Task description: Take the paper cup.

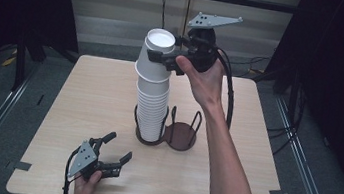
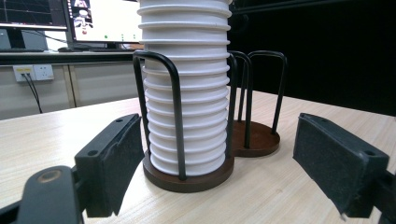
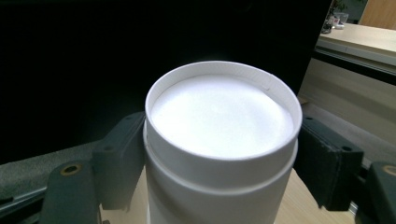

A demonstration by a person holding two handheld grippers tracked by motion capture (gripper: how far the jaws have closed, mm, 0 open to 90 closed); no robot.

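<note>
Left gripper [image 1: 112, 160] resting idle on the counter [image 1: 84, 95], jaws released; stack of paper cups [image 1: 151, 107] standing in its wire holder [image 1: 149, 135]; top cup [image 1: 156, 54] grasped by right gripper [image 1: 161, 58], apparently partway lifted, neighbouring holder [image 1: 181, 133] unfilled.

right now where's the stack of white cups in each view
high view: cup stack at centre, in the left ring of the holder, right tool gripping the top cup
left gripper view: centre, lower cups inside the wire loops
right gripper view: top cup's upturned base at centre
shared landmark: the wooden table
</note>
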